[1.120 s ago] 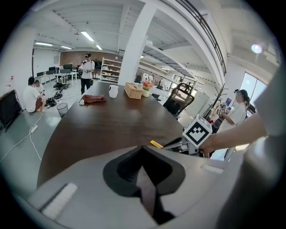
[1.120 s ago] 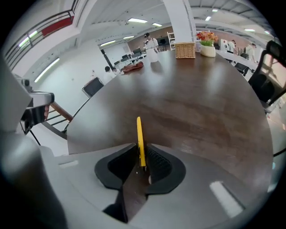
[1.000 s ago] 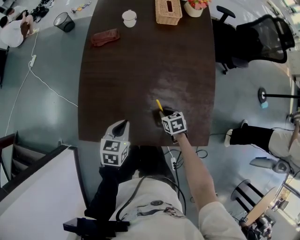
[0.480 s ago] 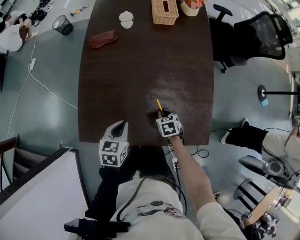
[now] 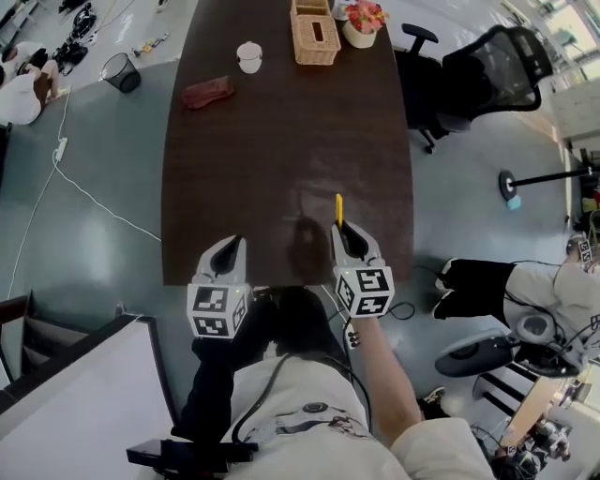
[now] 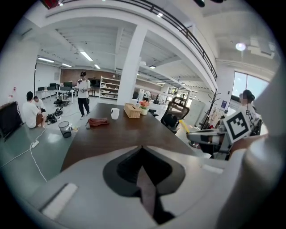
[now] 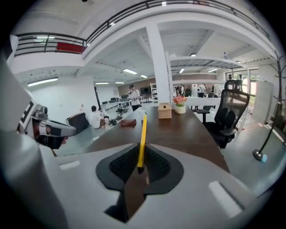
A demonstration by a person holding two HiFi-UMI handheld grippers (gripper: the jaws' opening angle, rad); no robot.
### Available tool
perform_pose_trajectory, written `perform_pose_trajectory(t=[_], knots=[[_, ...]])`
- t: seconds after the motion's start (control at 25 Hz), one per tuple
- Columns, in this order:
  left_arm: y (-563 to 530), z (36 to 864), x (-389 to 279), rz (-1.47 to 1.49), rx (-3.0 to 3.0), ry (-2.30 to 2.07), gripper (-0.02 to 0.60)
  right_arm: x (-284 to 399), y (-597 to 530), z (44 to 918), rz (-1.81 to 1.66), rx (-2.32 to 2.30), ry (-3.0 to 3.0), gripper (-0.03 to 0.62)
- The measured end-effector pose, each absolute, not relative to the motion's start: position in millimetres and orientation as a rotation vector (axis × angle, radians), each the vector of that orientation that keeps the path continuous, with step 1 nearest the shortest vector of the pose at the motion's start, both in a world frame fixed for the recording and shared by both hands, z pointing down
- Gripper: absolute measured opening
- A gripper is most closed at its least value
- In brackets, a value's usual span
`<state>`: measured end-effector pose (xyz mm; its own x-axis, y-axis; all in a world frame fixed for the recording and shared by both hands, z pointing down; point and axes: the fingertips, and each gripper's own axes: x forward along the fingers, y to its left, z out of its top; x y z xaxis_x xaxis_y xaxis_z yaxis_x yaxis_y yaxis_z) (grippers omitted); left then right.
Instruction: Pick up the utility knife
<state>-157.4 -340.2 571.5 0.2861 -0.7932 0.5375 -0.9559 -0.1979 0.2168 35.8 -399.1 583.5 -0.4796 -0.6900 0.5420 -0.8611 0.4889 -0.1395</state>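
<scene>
The utility knife (image 5: 338, 208) is slim and yellow. It sticks out forward from my right gripper (image 5: 344, 231), which is shut on its near end above the near part of the dark wooden table (image 5: 281, 141). In the right gripper view the knife (image 7: 142, 136) runs up from between the closed pads of the right gripper (image 7: 140, 166), held clear of the tabletop. My left gripper (image 5: 231, 247) hangs over the table's near edge, to the left of the right one, shut with nothing in it (image 6: 142, 150). The left gripper view also shows the knife (image 6: 182, 126) at the right.
At the table's far end stand a white cup (image 5: 249, 55), a wicker box (image 5: 314, 28) and a pot of flowers (image 5: 361, 21); a brown cloth (image 5: 208, 92) lies at the far left. A black office chair (image 5: 487, 80) stands to the right, a bin (image 5: 120, 70) to the left.
My right gripper has drawn back toward the near edge and risen, carrying the knife off the tabletop; the knife now points straight away. The left gripper has hardly moved.
</scene>
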Motion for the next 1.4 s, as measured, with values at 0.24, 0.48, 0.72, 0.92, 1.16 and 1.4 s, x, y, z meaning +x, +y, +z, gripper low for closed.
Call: perform_pose_trajectory(t=[0.24,0.48,0.72,0.92,1.16,1.4], knots=[[-305,564,-165,0.413,2.099,-1.576,-0.002,49,-339,543,0.527,1.392,-2.35,0.048],[-257,563,-157,0.394,2.093,-1.615,-0.002,56,-290,521,0.483,1.383,-2.423,0.048],[-198,547,-142,0.358,2.079,-1.733,-0.002,81,-237,495,0.399,1.377,-2.543,0.048],[-131,543,-131,0.353,2.024,-1.794,-0.002,102,-180,473,0.379,1.365,-2.618,0.048],[-75,530,-133,0.341,1.999,-1.837,-0.002,121,-128,457,0.385,1.377,-2.636,0.048],[-39,537,-133,0.33,1.997,-1.834,-0.002,126,-87,467,0.426,1.396,-2.614,0.048]])
